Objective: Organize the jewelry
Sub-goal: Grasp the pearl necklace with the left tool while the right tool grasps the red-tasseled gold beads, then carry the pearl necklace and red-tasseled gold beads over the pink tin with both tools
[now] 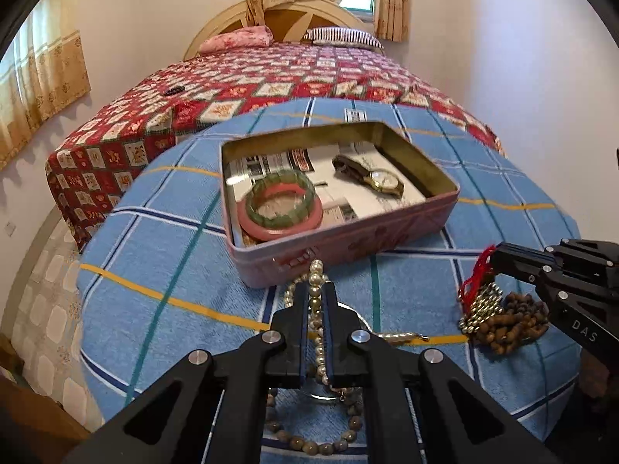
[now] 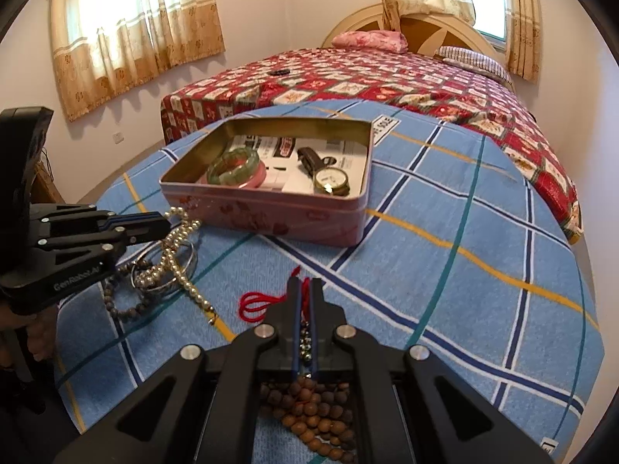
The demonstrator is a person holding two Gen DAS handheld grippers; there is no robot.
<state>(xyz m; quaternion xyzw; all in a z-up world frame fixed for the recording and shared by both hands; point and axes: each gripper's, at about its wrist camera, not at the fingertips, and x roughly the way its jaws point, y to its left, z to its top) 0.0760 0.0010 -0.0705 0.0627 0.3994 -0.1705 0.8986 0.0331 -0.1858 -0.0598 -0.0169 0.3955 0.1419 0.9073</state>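
A bedroom with pale walls and gold-patterned curtains (image 2: 135, 31) holds a bed (image 1: 294, 73) under a red patchwork cover, and in front of it stands a bench draped in a blue checked cloth (image 2: 483, 270) with yellow, teal and navy lines. On that cloth sits an open pink tin (image 1: 348, 239), its floor lined with printed paper; inside, a green bangle (image 1: 282, 199) rests on a pink bangle (image 1: 309, 222) toward the left side, and a gold-faced wristwatch (image 1: 383, 179) with a dark strap lies toward the right. Just in front of the tin, the left claw (image 1: 315, 301) is clamped on a pearl necklace (image 1: 315, 278), the strand running up between its fingers and trailing down onto the cloth. In the right wrist view that necklace (image 2: 176, 251) drapes over a silver bangle (image 2: 185, 270) and a loop of grey-brown beads (image 2: 127, 309). The right claw (image 2: 305, 290) is pressed together on a red cord (image 2: 255, 303) that carries a cluster of small metal bells (image 1: 481, 309); a heap of brown wooden beads (image 2: 309, 410) lies on the cloth directly beneath it. The two claws are near each other at the front of the bench, both short of the tin.
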